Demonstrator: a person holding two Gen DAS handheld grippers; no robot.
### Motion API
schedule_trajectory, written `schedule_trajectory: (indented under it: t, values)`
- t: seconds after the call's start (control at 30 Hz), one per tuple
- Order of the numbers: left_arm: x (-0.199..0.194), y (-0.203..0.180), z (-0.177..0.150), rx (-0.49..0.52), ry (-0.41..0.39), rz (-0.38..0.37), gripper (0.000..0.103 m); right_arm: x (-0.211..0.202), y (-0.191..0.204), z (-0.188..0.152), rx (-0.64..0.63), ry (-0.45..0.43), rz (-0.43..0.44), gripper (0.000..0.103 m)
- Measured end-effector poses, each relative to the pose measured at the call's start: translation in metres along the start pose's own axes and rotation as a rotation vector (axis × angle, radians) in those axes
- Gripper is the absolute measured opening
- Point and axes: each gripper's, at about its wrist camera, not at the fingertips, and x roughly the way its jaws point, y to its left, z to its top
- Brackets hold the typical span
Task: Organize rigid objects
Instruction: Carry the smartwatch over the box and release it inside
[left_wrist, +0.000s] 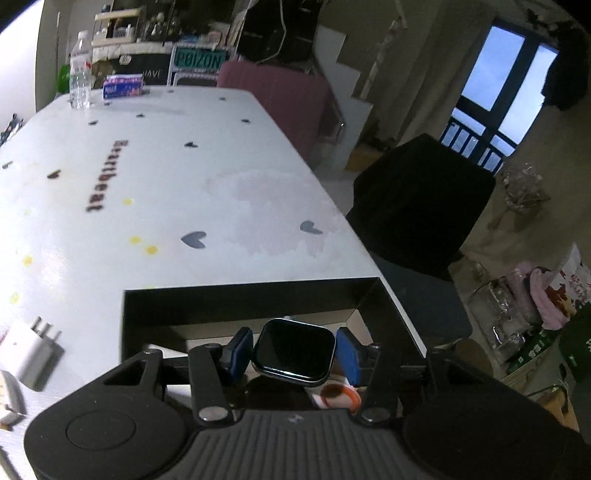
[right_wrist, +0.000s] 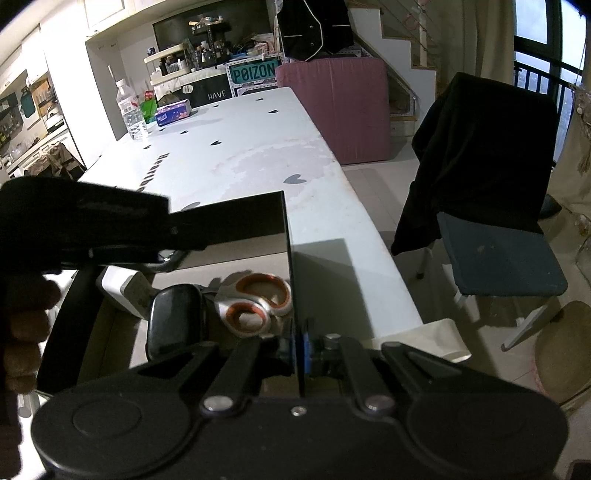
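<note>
Left gripper (left_wrist: 294, 355) clamps smartwatch (left_wrist: 294, 350) – above box (left_wrist: 236, 302)

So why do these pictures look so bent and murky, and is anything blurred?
Both views are fisheye, so the table edges bow. Left wrist view: the plug and the tablecloth lettering smear, while the watch stays sharp and the window glows bright. Right wrist view: the box interior is shadowed, the scissors dim, and daylight washes out the far left.
</note>
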Motion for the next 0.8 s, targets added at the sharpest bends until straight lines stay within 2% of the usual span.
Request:
schedule_trajectory:
  t: [0.1, 0.13, 0.2, 0.27, 0.53, 0.8]
  values:
    - [0.007, 0.003, 0.001, -0.036, -0.005, -0.020, 0.052, 0.000, 0.000, 0.000, 0.001, 0.000, 0.001, 0.005]
    - [0.007, 0.004, 0.000, -0.044, -0.008, -0.023, 0.055, -0.001, 0.001, -0.001, 0.002, -0.001, 0.002, 0.005]
    - [0.003, 0.003, -0.003, -0.040, -0.019, -0.003, 0.080, -0.001, 0.001, -0.001, 0.002, -0.001, 0.003, 0.005]
    - [-0.004, 0.000, -0.006, -0.016, -0.032, 0.012, 0.081, -0.001, 0.001, -0.001, 0.003, -0.001, 0.003, 0.005]
    - [-0.029, -0.007, -0.011, 0.067, -0.008, 0.003, 0.081, -0.001, 0.002, -0.001, 0.004, -0.002, 0.003, 0.005]
    - [-0.056, -0.015, -0.022, 0.120, 0.003, 0.002, 0.088, -0.002, 0.002, -0.002, 0.005, -0.002, 0.004, 0.005]
